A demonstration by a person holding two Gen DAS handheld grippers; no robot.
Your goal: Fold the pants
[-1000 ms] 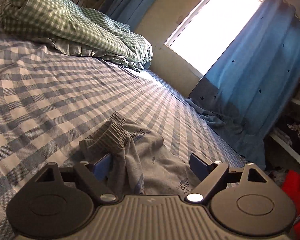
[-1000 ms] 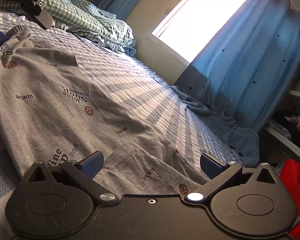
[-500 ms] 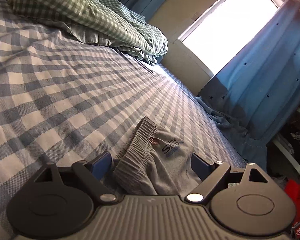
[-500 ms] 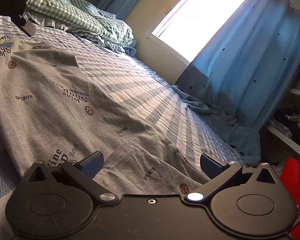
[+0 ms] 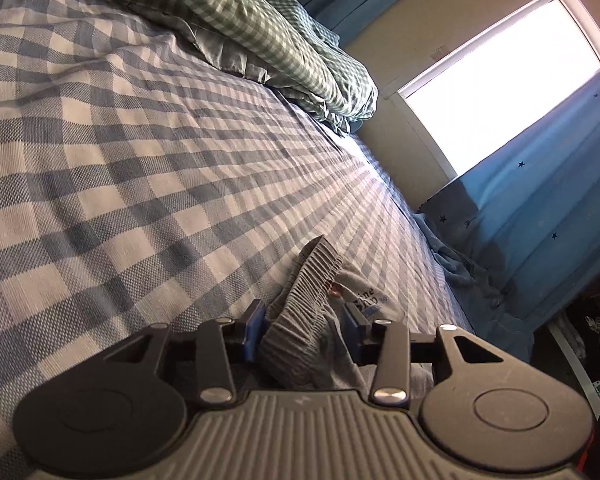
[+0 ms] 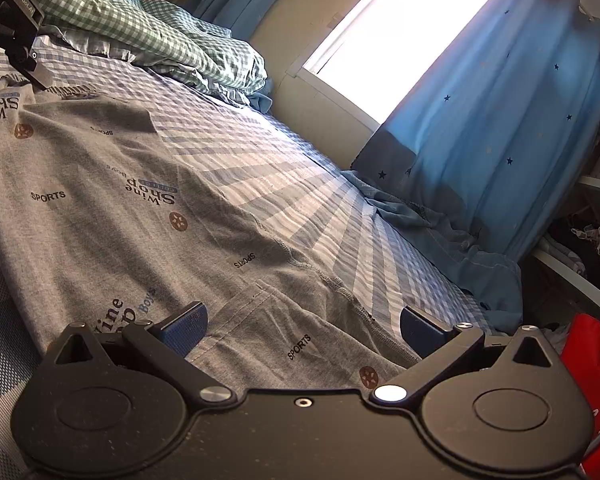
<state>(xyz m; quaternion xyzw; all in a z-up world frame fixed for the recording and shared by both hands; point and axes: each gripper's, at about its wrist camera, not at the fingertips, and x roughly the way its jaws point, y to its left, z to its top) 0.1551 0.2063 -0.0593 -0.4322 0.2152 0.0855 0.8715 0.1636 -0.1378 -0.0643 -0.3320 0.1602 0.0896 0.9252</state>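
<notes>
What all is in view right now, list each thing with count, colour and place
pants: one, grey with print, spread flat on the bed, waistband bunched
bed sheet: one, blue and white check, under the pants
duvet: one, green check, heaped at the bed's far end
curtain: blue with stars, beside the window
red item: one, low at the right edge
left gripper: jaws just closing, waistband between them
right gripper: open over the pants' near end
</notes>
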